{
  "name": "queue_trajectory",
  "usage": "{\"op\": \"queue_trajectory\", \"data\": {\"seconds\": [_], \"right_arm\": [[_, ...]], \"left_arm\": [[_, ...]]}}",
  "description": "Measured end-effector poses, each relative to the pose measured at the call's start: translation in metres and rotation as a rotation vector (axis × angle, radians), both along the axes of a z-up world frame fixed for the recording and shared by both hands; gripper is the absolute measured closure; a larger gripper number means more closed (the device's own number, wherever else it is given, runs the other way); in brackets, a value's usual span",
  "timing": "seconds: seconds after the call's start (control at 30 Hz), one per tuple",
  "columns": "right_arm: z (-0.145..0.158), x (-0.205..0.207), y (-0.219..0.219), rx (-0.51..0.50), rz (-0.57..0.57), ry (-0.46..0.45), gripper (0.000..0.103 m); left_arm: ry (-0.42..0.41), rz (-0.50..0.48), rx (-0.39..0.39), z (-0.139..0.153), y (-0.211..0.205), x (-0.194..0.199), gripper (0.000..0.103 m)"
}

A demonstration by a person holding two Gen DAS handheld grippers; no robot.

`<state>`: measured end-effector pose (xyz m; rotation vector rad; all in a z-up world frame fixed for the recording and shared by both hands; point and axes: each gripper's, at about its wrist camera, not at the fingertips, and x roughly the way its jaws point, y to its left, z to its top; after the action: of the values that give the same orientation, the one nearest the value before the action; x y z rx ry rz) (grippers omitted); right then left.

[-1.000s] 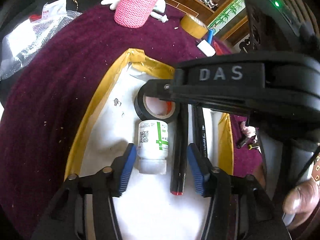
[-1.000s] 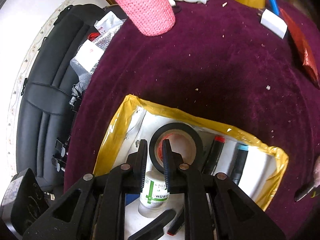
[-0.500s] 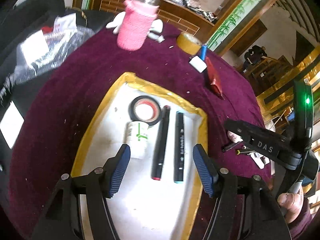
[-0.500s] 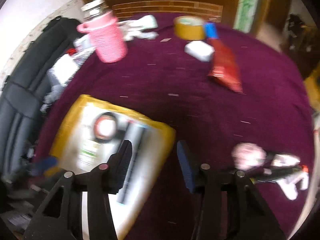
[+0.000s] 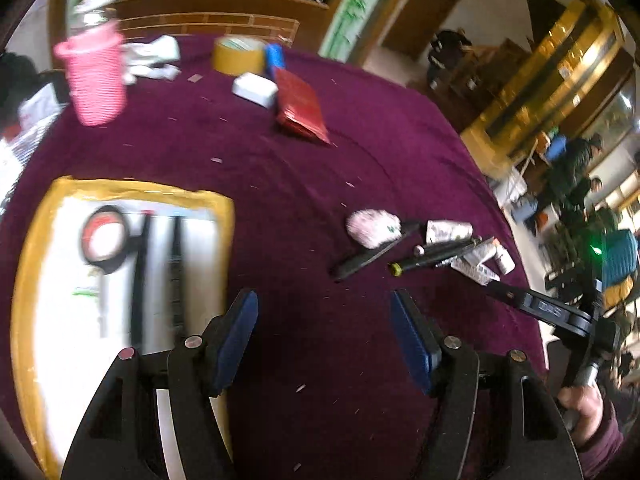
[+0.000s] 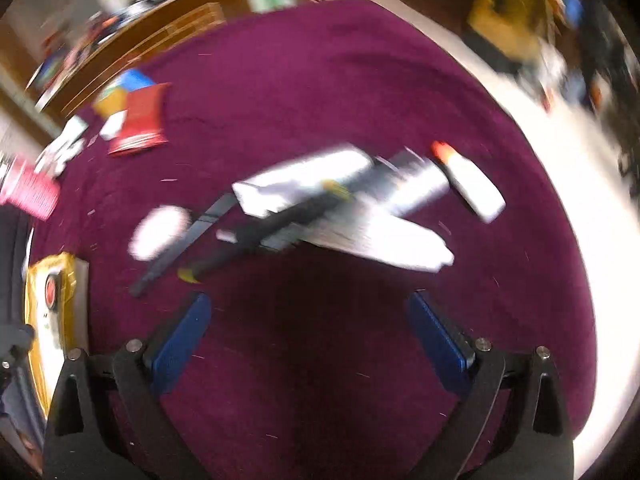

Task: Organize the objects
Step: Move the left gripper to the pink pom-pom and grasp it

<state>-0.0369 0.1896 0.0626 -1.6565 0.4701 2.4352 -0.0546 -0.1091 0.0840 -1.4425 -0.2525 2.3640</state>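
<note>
- Both claws are released and carry nothing: my left claw (image 5: 324,340) and my right claw (image 6: 308,344) hang over bare maroon table (image 5: 360,168).
- Left of my left claw sits the yellow-rimmed tray (image 5: 24,264), with a tape roll (image 5: 102,238) and two pens (image 5: 140,272) inside, blurred.
- Ahead of my right claw lies a loose pile: pink fluffy ball (image 6: 160,232), yellow-capped pen (image 6: 256,236), white tubes (image 6: 380,236).

Maroon tablecloth (image 5: 360,168), pink knitted cup (image 5: 94,76), yellow-rimmed white tray (image 5: 24,264).
</note>
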Motion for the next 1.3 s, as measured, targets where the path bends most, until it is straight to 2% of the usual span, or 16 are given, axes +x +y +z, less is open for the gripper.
{"op": "queue_trajectory", "data": {"seconds": [0.17, 0.23, 0.3, 0.4, 0.47, 0.5, 0.57, 0.63, 0.7, 0.8, 0.87, 0.93, 1.03, 1.13, 1.2, 1.3], "right_arm": [[-0.004, 0.011, 0.033, 0.000, -0.019, -0.002, 0.004], [-0.007, 0.013, 0.042, -0.010, -0.023, -0.003, 0.004], [-0.011, 0.015, 0.052, -0.022, -0.017, -0.005, 0.004], [-0.016, 0.014, 0.056, -0.032, 0.005, -0.017, 0.004], [-0.020, 0.013, 0.058, -0.037, 0.020, -0.022, 0.004], [-0.022, 0.012, 0.058, -0.046, 0.032, -0.025, 0.004], [-0.024, 0.009, 0.057, -0.061, 0.051, -0.029, 0.004], [-0.025, 0.008, 0.058, -0.068, 0.067, -0.027, 0.004], [-0.026, 0.007, 0.055, -0.075, 0.086, -0.022, 0.004], [-0.027, 0.005, 0.054, -0.082, 0.109, -0.021, 0.004], [-0.028, 0.006, 0.055, -0.084, 0.115, -0.022, 0.004], [-0.028, 0.007, 0.058, -0.082, 0.113, -0.023, 0.004], [-0.027, 0.009, 0.062, -0.072, 0.110, -0.023, 0.004], [-0.027, 0.012, 0.068, -0.063, 0.100, -0.026, 0.004], [-0.029, 0.014, 0.074, -0.064, 0.086, -0.034, 0.004], [-0.032, 0.016, 0.081, -0.071, 0.063, -0.047, 0.004]], "left_arm": [[0.012, -0.076, -0.061, -0.029, 0.054, -0.027, 0.041], [0.021, -0.094, -0.141, -0.043, 0.074, -0.038, 0.041], [0.001, -0.112, -0.178, -0.056, 0.088, -0.046, 0.041], [-0.084, -0.177, -0.143, -0.070, 0.106, -0.043, 0.041], [-0.086, -0.250, -0.114, -0.066, 0.119, -0.032, 0.041], [-0.119, -0.293, -0.075, -0.064, 0.127, -0.026, 0.041], [-0.121, -0.309, -0.049, -0.057, 0.130, -0.020, 0.041], [-0.086, -0.277, -0.050, -0.045, 0.126, -0.020, 0.041], [-0.067, -0.199, -0.038, -0.037, 0.112, -0.030, 0.041], [-0.034, -0.106, -0.066, -0.034, 0.093, -0.046, 0.041], [-0.009, -0.090, -0.081, -0.034, 0.088, -0.054, 0.041], [0.060, -0.142, -0.137, -0.035, 0.093, -0.060, 0.040], [0.134, -0.276, -0.247, -0.043, 0.109, -0.060, 0.040], [0.145, -0.383, -0.315, -0.048, 0.122, -0.062, 0.040], [0.126, -0.432, -0.327, -0.049, 0.129, -0.068, 0.040], [0.101, -0.461, -0.357, -0.058, 0.134, -0.077, 0.042]]}}
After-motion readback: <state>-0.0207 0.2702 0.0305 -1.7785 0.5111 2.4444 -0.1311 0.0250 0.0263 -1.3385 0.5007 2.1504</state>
